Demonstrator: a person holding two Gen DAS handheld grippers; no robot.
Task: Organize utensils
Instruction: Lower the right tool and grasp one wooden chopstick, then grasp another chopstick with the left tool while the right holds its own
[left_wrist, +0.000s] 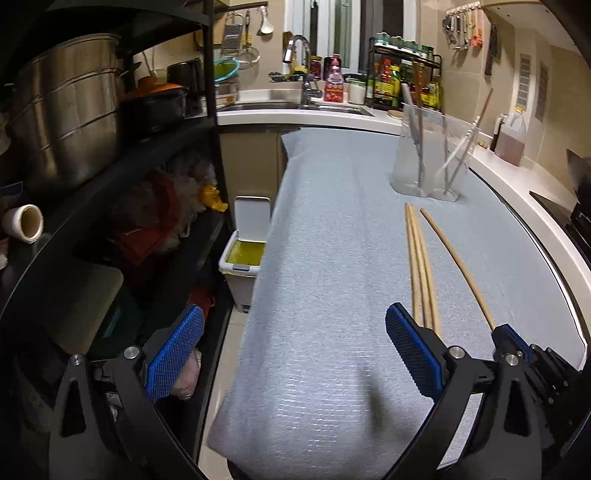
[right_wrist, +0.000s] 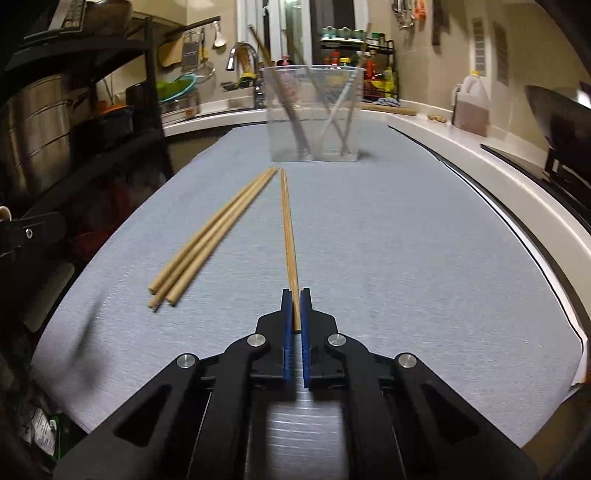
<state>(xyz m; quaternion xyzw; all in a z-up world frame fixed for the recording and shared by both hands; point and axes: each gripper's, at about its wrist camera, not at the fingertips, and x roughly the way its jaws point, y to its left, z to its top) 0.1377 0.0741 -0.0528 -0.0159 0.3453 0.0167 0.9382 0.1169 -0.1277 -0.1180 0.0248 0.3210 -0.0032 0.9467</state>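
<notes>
On the mat (right_wrist: 369, 240), right claw (right_wrist: 295, 295) grips chopstick (right_wrist: 287, 229)

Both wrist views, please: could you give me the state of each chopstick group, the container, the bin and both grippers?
Single chopstick: clamped at its near end, pointing at the container.
Three chopsticks: lying loose together on the mat.
Clear container: upright, utensils leaning inside.
Trash bin: lid open.
Right gripper: shut on the single chopstick.
Left gripper: open, holding nothing.

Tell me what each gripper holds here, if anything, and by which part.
The right gripper is shut on a single wooden chopstick, gripping its near end. The left gripper is open and holds nothing.
</notes>
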